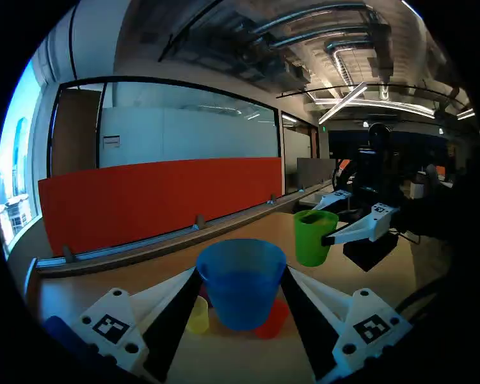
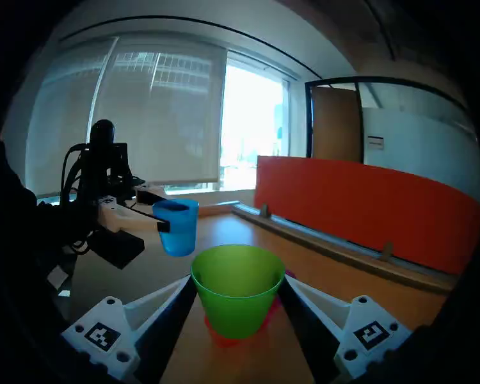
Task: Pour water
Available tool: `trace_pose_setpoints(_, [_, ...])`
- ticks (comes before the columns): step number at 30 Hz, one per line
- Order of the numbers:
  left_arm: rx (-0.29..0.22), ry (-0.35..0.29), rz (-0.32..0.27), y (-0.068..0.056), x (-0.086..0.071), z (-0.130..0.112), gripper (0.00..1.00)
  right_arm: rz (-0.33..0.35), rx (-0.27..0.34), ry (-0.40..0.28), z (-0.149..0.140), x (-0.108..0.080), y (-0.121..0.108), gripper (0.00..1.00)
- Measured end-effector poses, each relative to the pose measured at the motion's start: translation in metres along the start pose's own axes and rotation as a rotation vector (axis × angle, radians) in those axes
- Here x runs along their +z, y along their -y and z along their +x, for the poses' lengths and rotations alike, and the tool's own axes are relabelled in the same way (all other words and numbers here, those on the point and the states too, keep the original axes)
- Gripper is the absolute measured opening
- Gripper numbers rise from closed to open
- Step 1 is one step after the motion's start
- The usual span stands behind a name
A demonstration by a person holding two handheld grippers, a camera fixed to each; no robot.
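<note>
In the left gripper view my left gripper [image 1: 241,291] is shut on a translucent blue cup [image 1: 241,281], held upright above the wooden table [image 1: 240,358]. Farther right, the right gripper [image 1: 329,240] holds a green cup [image 1: 314,237] upright. In the right gripper view my right gripper [image 2: 238,297] is shut on the green cup [image 2: 237,291], whose inside looks empty. The left gripper [image 2: 160,223] with the blue cup [image 2: 176,226] hangs at the left, apart from the green cup. I cannot make out any water in either cup.
A small yellow cup [image 1: 198,315] and an orange-red cup [image 1: 272,319] stand on the table under the blue cup. A red-orange cup [image 2: 224,336] and a bit of pink show beneath the green one. A red partition [image 1: 157,192] and rail [image 1: 176,240] bound the table's far edge.
</note>
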State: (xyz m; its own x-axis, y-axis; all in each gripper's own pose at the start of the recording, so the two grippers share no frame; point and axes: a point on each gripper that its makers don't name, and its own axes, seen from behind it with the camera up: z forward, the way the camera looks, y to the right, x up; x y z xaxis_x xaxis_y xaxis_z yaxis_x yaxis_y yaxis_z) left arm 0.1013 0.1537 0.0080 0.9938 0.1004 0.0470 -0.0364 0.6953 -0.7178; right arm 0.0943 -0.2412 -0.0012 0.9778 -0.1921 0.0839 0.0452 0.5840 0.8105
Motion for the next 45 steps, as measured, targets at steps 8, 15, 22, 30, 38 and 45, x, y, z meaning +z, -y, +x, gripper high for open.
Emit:
trace_pose_setpoints(8, [0.004, -0.003, 0.001, 0.0, -0.001, 0.002, 0.85, 0.006, -0.001, -0.001, 0.001, 0.001, 0.003, 0.91])
trace_pose_setpoints(15, [0.02, -0.007, 0.005, 0.002, -0.002, 0.005, 0.85, 0.017, 0.001, 0.002, 0.002, 0.002, 0.005, 0.91])
trace_pose_setpoints(22, [0.037, -0.008, -0.003, 0.0, -0.002, 0.009, 0.85, 0.033, 0.004, 0.007, 0.001, 0.004, 0.008, 0.91])
trace_pose_setpoints(30, [0.074, -0.007, 0.004, 0.002, -0.003, 0.013, 0.85, 0.056, 0.002, 0.027, -0.007, 0.008, 0.016, 0.91])
trace_pose_setpoints(38, [0.116, -0.02, 0.018, 0.005, -0.003, 0.022, 0.85, 0.072, 0.004, 0.033, -0.01, 0.01, 0.021, 0.91])
trace_pose_setpoints(45, [0.157, -0.015, 0.018, 0.003, -0.003, 0.025, 0.85, 0.09, 0.005, 0.039, -0.014, 0.013, 0.028, 0.91])
